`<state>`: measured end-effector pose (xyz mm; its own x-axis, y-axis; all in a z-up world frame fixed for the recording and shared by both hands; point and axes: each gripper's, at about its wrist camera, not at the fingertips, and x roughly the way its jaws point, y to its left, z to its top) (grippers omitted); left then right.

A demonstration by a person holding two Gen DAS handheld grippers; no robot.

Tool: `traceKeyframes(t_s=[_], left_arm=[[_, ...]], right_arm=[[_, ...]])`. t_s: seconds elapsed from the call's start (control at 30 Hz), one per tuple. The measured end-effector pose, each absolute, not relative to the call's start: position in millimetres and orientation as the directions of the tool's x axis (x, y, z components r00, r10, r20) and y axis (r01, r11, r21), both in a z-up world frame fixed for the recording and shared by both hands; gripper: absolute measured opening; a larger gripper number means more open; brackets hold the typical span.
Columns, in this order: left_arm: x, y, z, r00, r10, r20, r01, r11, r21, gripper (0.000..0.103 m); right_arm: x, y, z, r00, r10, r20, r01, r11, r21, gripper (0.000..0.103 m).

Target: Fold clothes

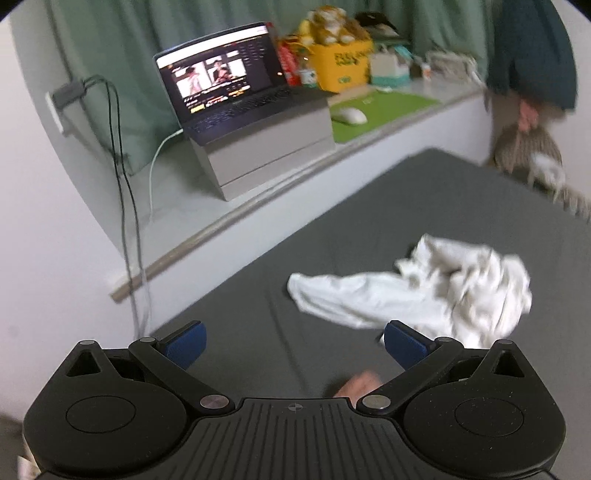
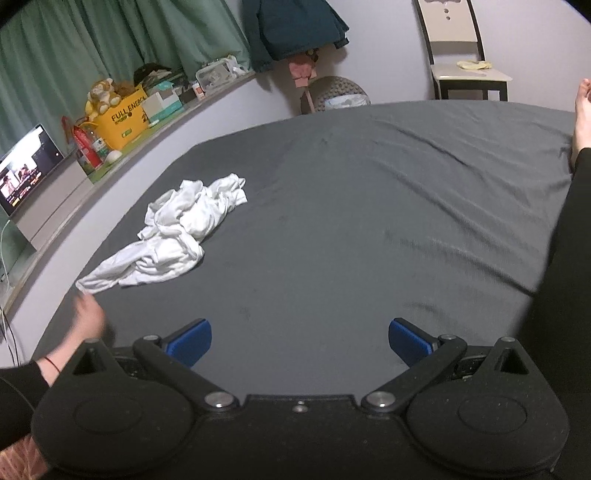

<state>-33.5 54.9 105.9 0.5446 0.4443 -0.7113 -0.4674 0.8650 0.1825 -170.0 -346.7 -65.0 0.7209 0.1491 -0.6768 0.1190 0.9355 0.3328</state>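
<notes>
A wide bed (image 2: 369, 206) covered in a dark grey sheet fills most of both views. A crumpled white garment (image 2: 177, 236) lies on it, in the left half of the right wrist view and at the centre right of the left wrist view (image 1: 417, 284).

The left claw (image 1: 295, 345) sits at the bottom of its frame, blue pads spread wide and empty, just short of the garment. The right claw (image 2: 299, 343) is also spread wide and empty, well apart from the garment, over bare sheet.

A bare hand (image 2: 86, 314) is blurred at the lower left, near the garment's end.

Along the pale wall runs a ledge (image 1: 424, 92) holding an open laptop (image 1: 229, 81), a yellow box (image 1: 341, 64) and a stuffed toy (image 1: 328, 22), with green curtains (image 1: 110, 48) behind. A chair (image 2: 465, 70) stands at the upper right.
</notes>
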Motion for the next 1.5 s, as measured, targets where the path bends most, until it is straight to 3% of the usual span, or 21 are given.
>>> traceKeyframes(t_s=[0.2,0.37,0.53,0.7,0.8,0.9,0.97,1.03,1.13,1.2,1.27,1.33,1.4,1.43,1.5], left_arm=[[-17.8,45.9,72.7,0.555,0.45,-0.699,-0.341,0.89,0.303,0.103],[3.7,56.5,74.1,0.553,0.378,-0.742,-0.394,0.904,0.167,0.103],[12.7,49.2,68.3,0.538,0.409,-0.738,-0.349,0.904,0.247,0.103],[7.1,49.7,75.6,0.562,0.325,-0.761,-0.41,0.908,0.086,0.103],[1.0,39.6,44.1,0.616,0.252,-0.747,-0.392,0.92,-0.013,0.103],[-0.2,29.1,2.8,0.712,0.178,-0.679,-0.303,0.95,-0.068,0.103],[1.3,26.4,-23.8,0.753,0.179,-0.633,-0.241,0.97,-0.013,0.103],[5.6,29.8,-44.2,0.764,0.242,-0.598,-0.284,0.958,0.026,0.103],[18.6,43.2,-73.3,0.758,0.215,-0.616,-0.312,0.949,-0.053,0.103],[23.9,46.0,-87.0,0.771,0.162,-0.616,-0.304,0.943,-0.133,0.103],[25.9,40.9,-96.3,0.78,0.143,-0.61,-0.291,0.945,-0.152,0.103],[22.5,31.7,-102.2,0.788,0.147,-0.598,-0.277,0.952,-0.13,0.103],[17.3,23.2,-106.5,0.796,0.154,-0.585,-0.256,0.962,-0.096,0.103],[14.7,19.0,-108.7,0.8,0.157,-0.579,-0.246,0.966,-0.078,0.103],[11.1,16.7,-111.3,0.79,0.178,-0.587,-0.259,0.964,-0.057,0.103]], right_arm=[[-165.6,-345.5,-63.4,0.724,0.135,-0.676,0.137,0.933,0.334,0.103],[-157.3,-339.6,-65.6,0.71,0.139,-0.69,0.141,0.933,0.333,0.103],[-152.8,-328.7,-67.3,0.699,0.152,-0.699,0.11,0.943,0.315,0.103],[-157.2,-319.8,-64.8,0.715,0.196,-0.671,0.056,0.941,0.334,0.103],[-153.5,-306.4,-67.0,0.717,0.215,-0.663,-0.005,0.953,0.303,0.103],[-136.6,-285.4,-74.0,0.712,0.252,-0.655,-0.108,0.962,0.253,0.103],[-116.0,-268.5,-79.9,0.723,0.286,-0.629,-0.184,0.957,0.224,0.103],[-87.2,-249.3,-85.6,0.75,0.305,-0.587,-0.232,0.952,0.199,0.103],[-23.3,-212.7,-100.4,0.773,0.322,-0.546,-0.288,0.946,0.149,0.103],[21.8,-189.4,-116.1,0.761,0.337,-0.554,-0.321,0.938,0.13,0.095],[60.3,-171.3,-134.6,0.73,0.355,-0.584,-0.351,0.928,0.126,0.073],[93.9,-156.6,-154.9,0.697,0.356,-0.622,-0.366,0.923,0.118,0.058],[107.3,-162.8,-164.8,0.669,0.386,-0.635,-0.336,0.919,0.205,0.028],[112.7,-167.2,-169.2,0.656,0.403,-0.638,-0.316,0.915,0.253,0.004],[123.6,-176.0,-177.8,0.63,0.438,-0.641,-0.272,0.898,0.346,0.004]])
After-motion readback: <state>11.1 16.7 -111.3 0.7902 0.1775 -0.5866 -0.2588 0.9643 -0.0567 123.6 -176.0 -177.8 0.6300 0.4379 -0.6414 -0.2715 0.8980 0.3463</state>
